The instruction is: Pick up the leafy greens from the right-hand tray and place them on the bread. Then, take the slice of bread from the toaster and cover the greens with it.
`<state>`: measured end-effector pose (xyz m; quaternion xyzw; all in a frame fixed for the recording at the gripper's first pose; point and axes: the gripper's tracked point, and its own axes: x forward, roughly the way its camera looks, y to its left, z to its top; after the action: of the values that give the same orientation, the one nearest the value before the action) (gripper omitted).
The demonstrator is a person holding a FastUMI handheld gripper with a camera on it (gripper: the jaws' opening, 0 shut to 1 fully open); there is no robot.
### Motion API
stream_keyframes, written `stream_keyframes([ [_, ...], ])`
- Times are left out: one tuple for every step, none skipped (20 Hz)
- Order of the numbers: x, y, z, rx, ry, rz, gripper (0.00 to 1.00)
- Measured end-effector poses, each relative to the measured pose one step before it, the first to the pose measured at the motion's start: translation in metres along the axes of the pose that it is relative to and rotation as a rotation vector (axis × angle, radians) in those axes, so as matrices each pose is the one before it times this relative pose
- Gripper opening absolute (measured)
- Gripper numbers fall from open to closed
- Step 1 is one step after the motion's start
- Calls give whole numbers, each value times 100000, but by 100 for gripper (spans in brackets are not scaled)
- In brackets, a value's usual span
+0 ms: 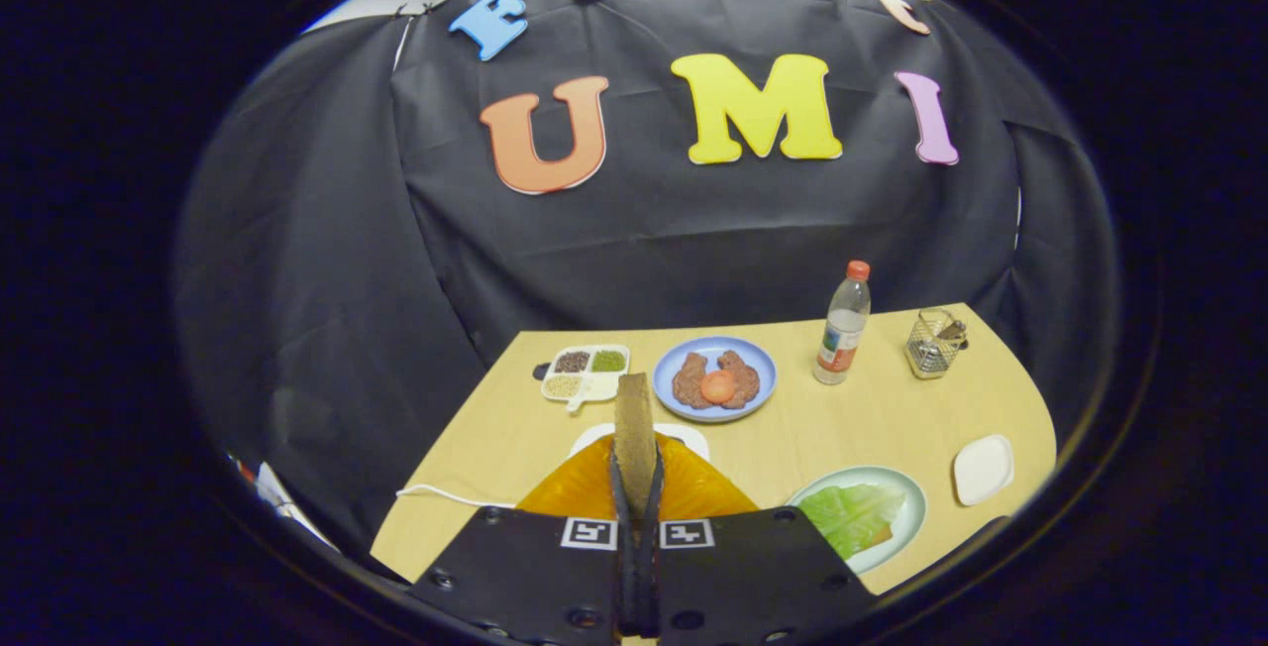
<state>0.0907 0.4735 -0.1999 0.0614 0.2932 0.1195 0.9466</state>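
the gripper (635,473) is clamped edge-on around the thin brown slice of bread (634,423), stiff-looking but light and crumbly, above the orange toaster (584,487), so a gentle squeeze seems wise.

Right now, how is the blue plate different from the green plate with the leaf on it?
The blue plate sits far beyond the fingers, near the bottle; the green plate lies close, just beside the gripper. The blue plate holds brown patties with a round orange-red slice on top; the green plate holds leafy greens on bread. Both are round and rest flat on the table. The gripper is shut on a bread slice, held upright.
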Motion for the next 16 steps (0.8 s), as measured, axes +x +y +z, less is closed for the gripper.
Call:
stream_keyframes([
  [-682,-446,800,913,-1451,478,1],
  [-531,-358,743,923,-1472,836,1],
  [-365,-463,368,786,-587,170,1],
  [-470,-639,443,976,-607,50,1],
  [-434,-848,435,588,-720,-567,1],
  [-404,-1007,349,474,-817,-559,1],
  [-268,-827,95,233,-608,-633,1],
  [-317,-834,27,504,-652,-5,1],
  [-152,-739,-106,-455,-527,311,1],
  [-176,-988,-368,-843,107,-532,1],
  [-140,-985,-525,-396,124,-280,1],
  [-62,-1105,-621,-233,403,-585,1],
  [122,-962,-860,493,985,283,1],
  [207,-803,-826,149,1445,70,1],
  [290,-924,-964,148,1662,376,1],
  [383,-903,-1075,149,1905,-80,1],
])
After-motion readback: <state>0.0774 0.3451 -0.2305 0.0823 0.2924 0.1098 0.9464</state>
